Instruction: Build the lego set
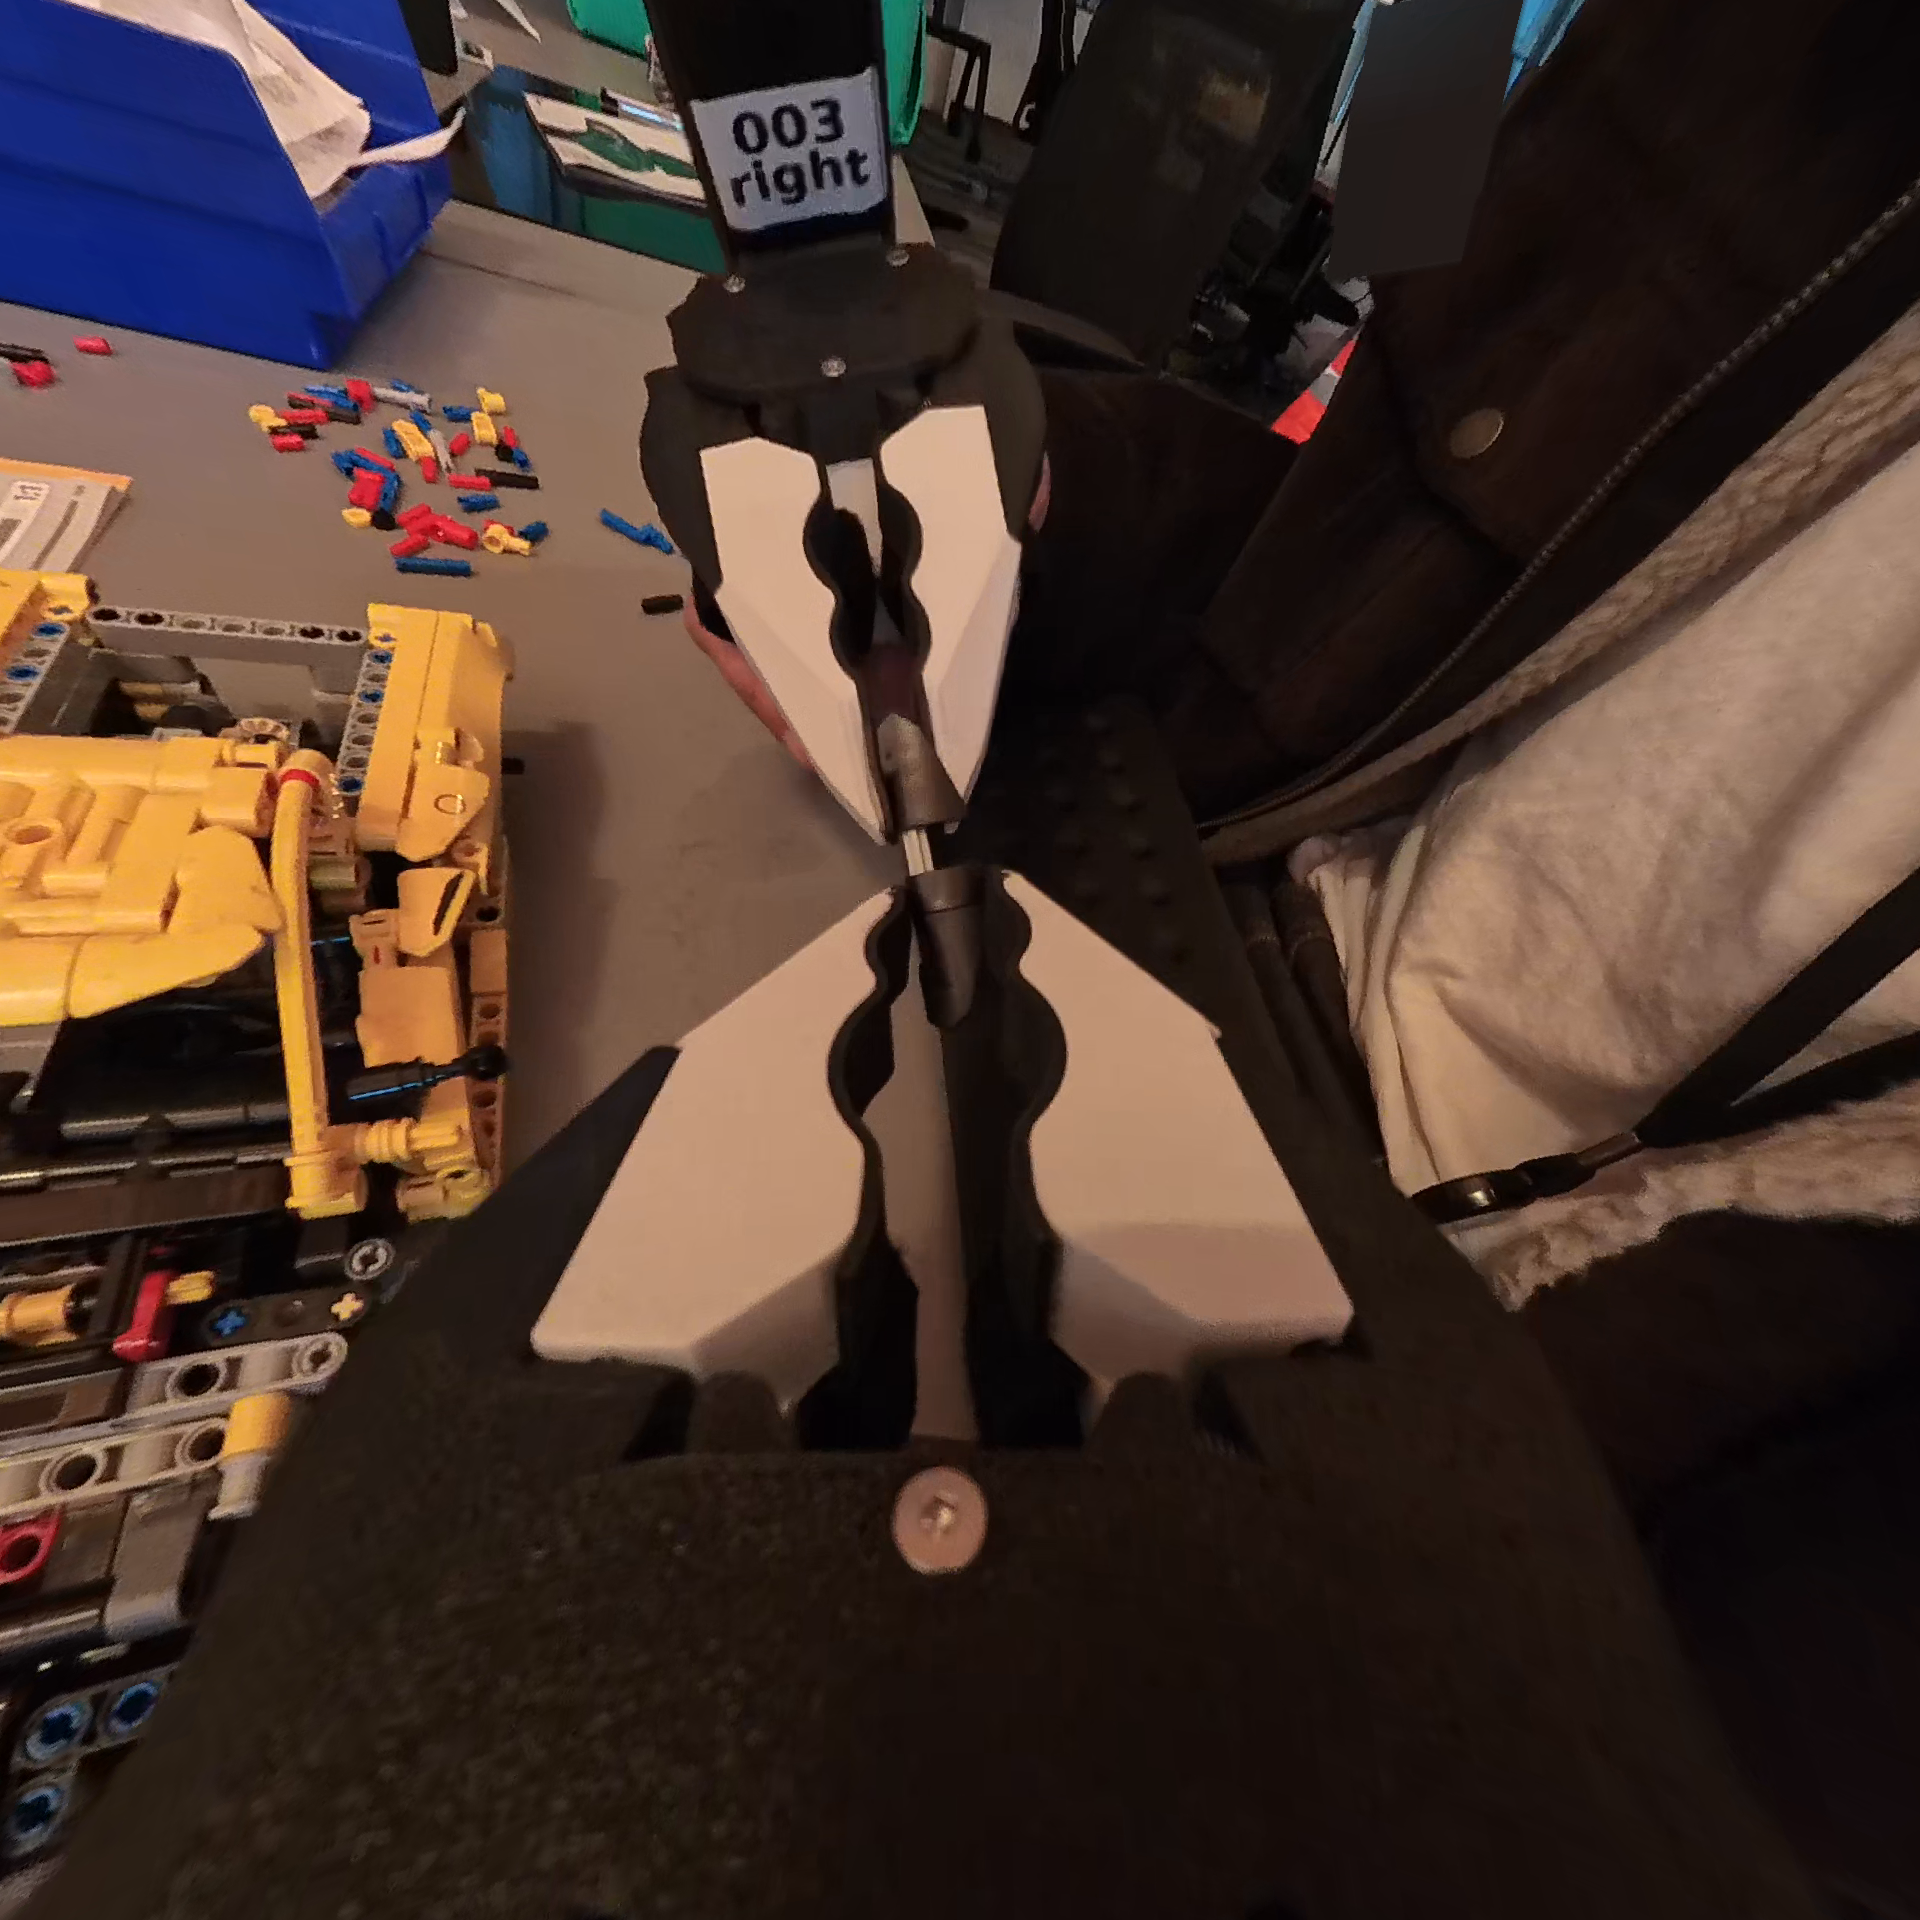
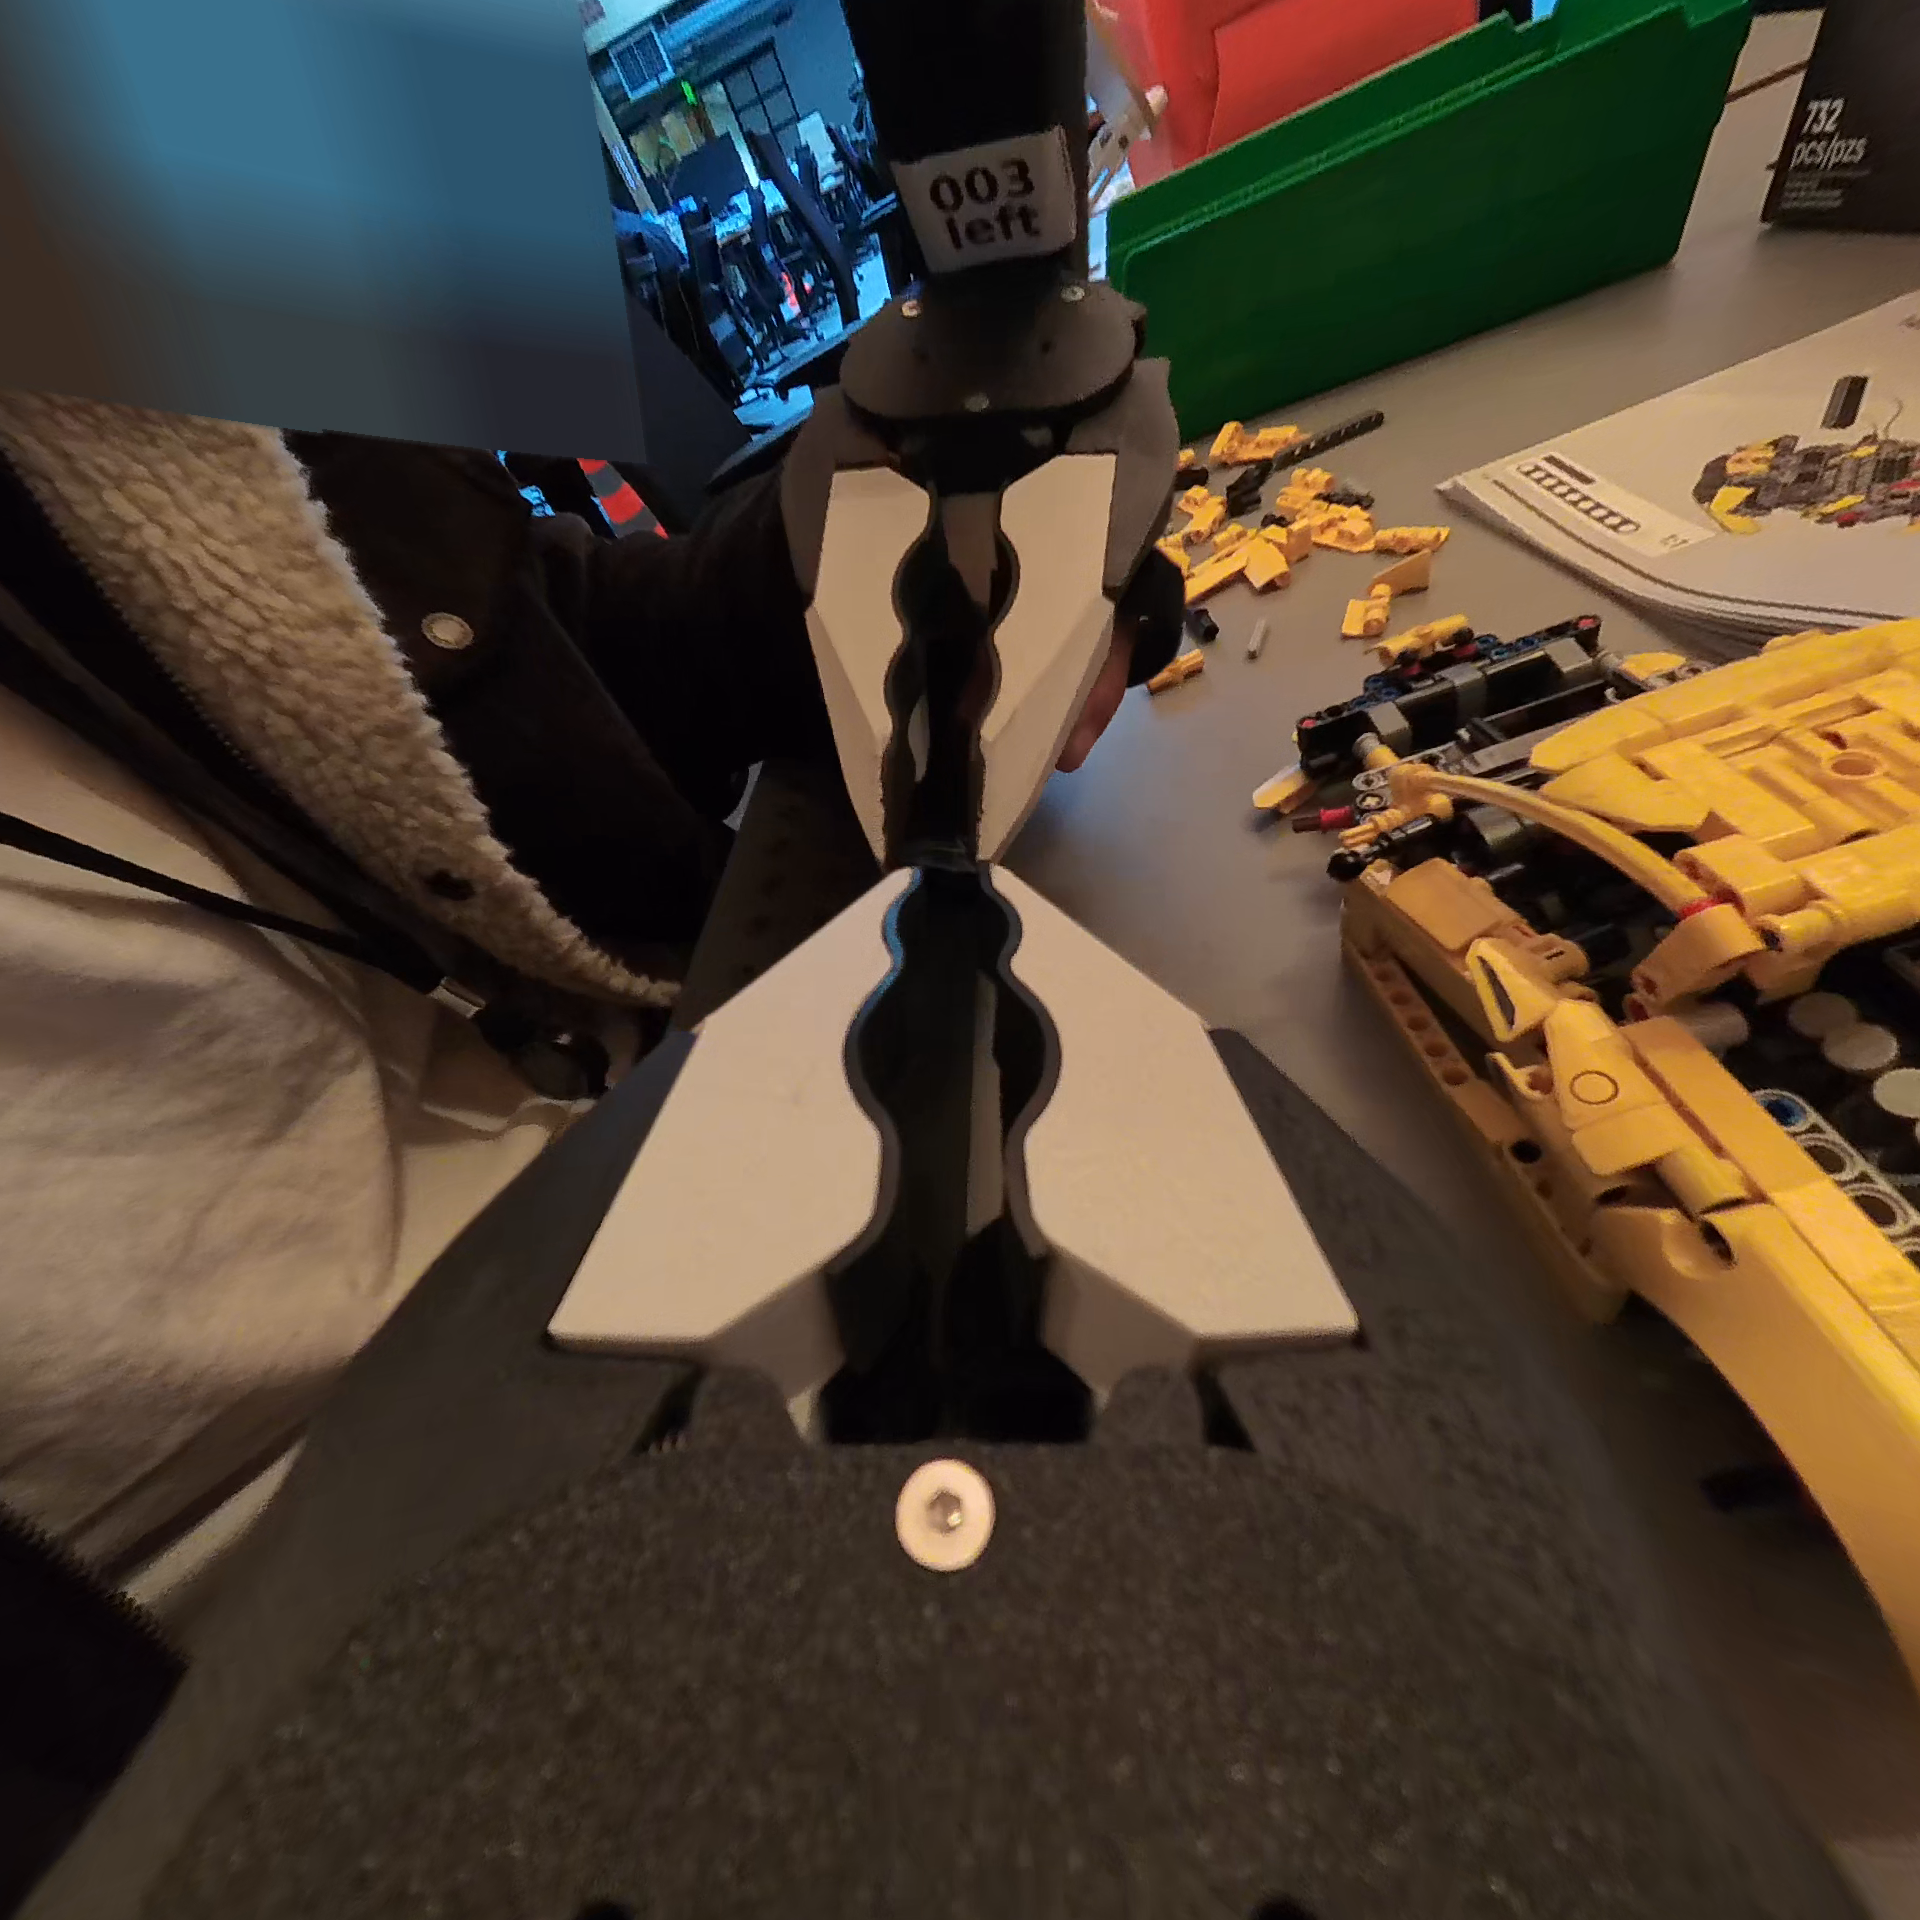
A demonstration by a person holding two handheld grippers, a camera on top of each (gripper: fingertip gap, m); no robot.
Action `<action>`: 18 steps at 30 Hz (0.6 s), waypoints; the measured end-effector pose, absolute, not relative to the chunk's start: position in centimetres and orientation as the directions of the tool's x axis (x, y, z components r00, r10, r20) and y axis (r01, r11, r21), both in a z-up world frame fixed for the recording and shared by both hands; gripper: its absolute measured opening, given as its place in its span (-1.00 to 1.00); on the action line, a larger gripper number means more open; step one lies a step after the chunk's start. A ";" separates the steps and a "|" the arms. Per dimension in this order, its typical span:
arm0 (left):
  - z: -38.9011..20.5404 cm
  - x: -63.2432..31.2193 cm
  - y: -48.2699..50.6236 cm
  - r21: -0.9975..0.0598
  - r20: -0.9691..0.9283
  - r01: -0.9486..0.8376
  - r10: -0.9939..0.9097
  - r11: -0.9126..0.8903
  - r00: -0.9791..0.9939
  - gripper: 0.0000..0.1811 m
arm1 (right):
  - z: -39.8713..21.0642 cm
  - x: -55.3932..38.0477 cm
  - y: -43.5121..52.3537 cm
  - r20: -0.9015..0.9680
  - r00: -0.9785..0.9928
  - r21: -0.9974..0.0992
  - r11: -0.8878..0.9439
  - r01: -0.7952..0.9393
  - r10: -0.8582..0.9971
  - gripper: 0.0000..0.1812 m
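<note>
My left gripper is shut on a dark grey connector, held above the grey table. My right gripper comes in from the top, tip to tip with it, shut on a second dark grey connector. A thin light grey axle runs between the two connectors. In the right wrist view my right gripper and left gripper meet the same way, with only a dark piece showing between them. The part-built yellow lego model lies beside them.
Loose small pieces and yellow pieces lie scattered on the table. An instruction booklet, a blue bin, a green bin and a black box stand farther back. A person's jacket is close behind the grippers. The grippers are tip to tip, or close to it.
</note>
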State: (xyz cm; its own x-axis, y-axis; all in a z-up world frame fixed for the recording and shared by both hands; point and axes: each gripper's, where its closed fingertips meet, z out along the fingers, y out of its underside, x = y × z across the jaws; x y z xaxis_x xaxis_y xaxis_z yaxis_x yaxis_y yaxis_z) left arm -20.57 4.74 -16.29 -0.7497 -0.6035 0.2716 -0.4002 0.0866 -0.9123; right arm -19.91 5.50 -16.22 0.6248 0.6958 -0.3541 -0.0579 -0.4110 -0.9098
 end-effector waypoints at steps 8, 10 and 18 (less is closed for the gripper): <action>-17.0 -20.8 4.4 -0.903 0.262 -0.410 -0.593 0.128 -0.761 -0.85 | -16.8 -20.3 5.3 -0.359 0.621 -0.899 -0.437 -0.028 0.697 -0.92; -17.1 -20.9 4.5 -0.900 0.259 -0.414 -0.595 0.137 -0.761 -0.85 | -17.1 -20.3 5.3 -0.357 0.626 -0.896 -0.444 -0.019 0.693 -0.92; -17.6 -21.0 4.3 -0.893 0.253 -0.420 -0.589 0.163 -0.768 -0.85 | -17.5 -20.6 5.2 -0.368 0.622 -0.885 -0.466 -0.006 0.691 -0.92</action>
State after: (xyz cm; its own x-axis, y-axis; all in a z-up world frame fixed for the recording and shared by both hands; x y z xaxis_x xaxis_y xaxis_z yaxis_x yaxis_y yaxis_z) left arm -21.02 4.25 -17.61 -0.7677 -0.5887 0.2532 -0.4196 0.1631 -0.8929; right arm -20.58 5.18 -17.53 0.6218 0.6911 -0.3684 -0.0058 -0.4664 -0.8846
